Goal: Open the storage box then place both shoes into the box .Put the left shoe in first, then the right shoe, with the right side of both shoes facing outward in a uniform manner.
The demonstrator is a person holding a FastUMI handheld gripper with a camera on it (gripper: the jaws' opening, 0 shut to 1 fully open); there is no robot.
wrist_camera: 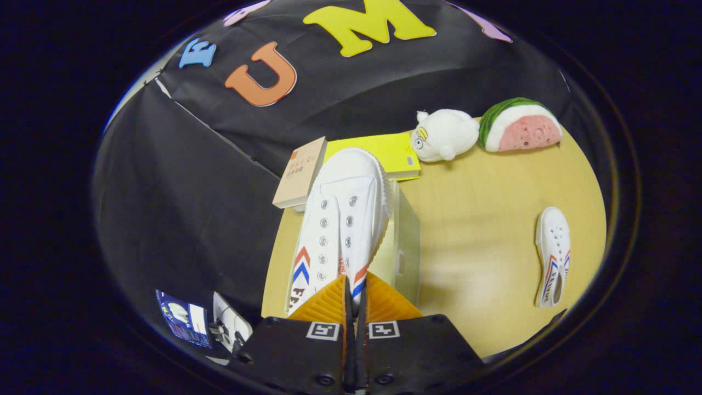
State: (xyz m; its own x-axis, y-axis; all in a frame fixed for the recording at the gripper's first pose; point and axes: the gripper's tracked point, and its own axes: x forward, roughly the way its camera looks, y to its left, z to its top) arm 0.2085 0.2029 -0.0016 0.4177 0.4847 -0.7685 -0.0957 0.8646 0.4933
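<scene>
We see a white canvas shoe [343, 219] held up off the table, its toe pointing away from us toward twelve o'clock and its heel end reaching back between the gripper's fingers. The gripper [352, 299] is all but closed, both fingers [323, 304] pressed against the shoe's rear edge with only a thin slit left between them. The shoe's lace eyelets face us, and red and blue chevron stripes show on the side near the fingers.

Directly under and just to the three o'clock side of the held shoe we see the storage box [403, 241], a pale, translucent box standing on the table; whether its door is open we cannot tell from here.

At about three o'clock from the gripper, well apart from the box, the second white shoe [553, 255] lies on the light wooden table [482, 219], its toe pointing away from us.

Beyond the held shoe's toe, at twelve o'clock, a yellow book [395, 153] lies flat, and at eleven o'clock beside it a tan book [300, 171] sits partly over the table's edge. At one o'clock a white plush toy [445, 134] rests touching a watermelon-slice plush [521, 126] just beyond it.

At eight o'clock from the fingers, below the table's level, we see a small screen [184, 318].
</scene>
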